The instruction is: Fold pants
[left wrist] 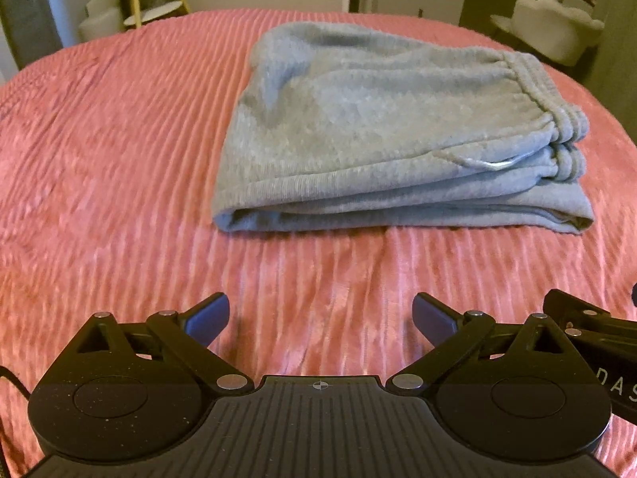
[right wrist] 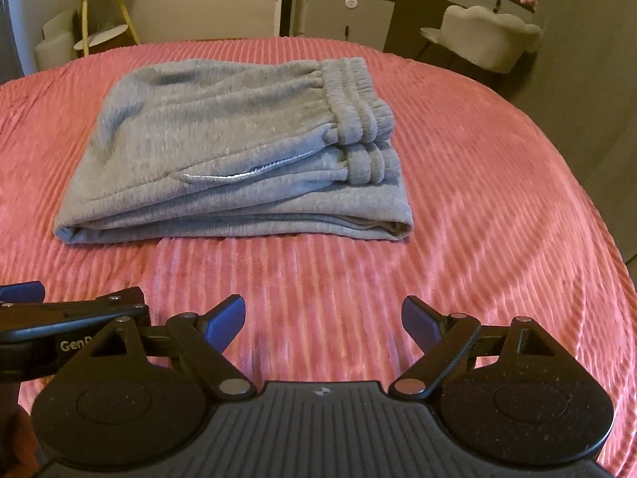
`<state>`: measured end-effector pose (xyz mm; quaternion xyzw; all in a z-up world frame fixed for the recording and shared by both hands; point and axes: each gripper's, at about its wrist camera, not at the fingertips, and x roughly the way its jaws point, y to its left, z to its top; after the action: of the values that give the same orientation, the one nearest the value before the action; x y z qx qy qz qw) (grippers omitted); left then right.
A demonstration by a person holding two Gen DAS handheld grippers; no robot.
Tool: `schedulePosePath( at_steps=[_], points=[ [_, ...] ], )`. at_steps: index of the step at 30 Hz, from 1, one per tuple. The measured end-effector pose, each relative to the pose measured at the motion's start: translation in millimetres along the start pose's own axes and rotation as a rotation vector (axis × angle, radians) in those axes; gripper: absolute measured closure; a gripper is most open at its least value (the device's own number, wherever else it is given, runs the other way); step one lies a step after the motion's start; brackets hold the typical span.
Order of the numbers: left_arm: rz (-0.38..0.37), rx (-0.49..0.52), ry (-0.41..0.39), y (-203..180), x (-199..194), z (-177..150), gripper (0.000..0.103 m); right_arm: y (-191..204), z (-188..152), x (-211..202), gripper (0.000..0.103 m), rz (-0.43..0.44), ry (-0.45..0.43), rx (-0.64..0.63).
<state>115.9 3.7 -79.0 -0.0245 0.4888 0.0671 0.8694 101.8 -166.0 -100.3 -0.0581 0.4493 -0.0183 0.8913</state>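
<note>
Grey sweatpants (left wrist: 378, 131) lie folded in a thick rectangular stack on the pink ribbed bedspread (left wrist: 119, 159), with the elastic waistband (left wrist: 557, 119) on the right side of the stack. They also show in the right wrist view (right wrist: 231, 155), waistband (right wrist: 358, 119) at the right. My left gripper (left wrist: 320, 318) is open and empty, well short of the pants, over bare bedspread. My right gripper (right wrist: 323, 320) is open and empty, also in front of the pants. The two grippers sit side by side; the left one's edge shows in the right wrist view (right wrist: 71, 310).
The bedspread (right wrist: 497, 199) covers a bed that drops off at the far and right edges. Beyond it stand a white chair (right wrist: 485, 40), a grey cabinet (right wrist: 350, 12) and a yellow-legged shelf stand (right wrist: 99, 12).
</note>
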Motion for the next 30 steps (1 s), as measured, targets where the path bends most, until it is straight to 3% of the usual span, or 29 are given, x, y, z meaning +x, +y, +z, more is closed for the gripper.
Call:
schedulePosePath(
  at_steps=[30],
  points=[
    [0.023,0.011,0.025,-1.7,8.7,-0.4,0.002,1.5,2.1,9.1,0.017,0.008,0.005,-0.012]
  ],
)
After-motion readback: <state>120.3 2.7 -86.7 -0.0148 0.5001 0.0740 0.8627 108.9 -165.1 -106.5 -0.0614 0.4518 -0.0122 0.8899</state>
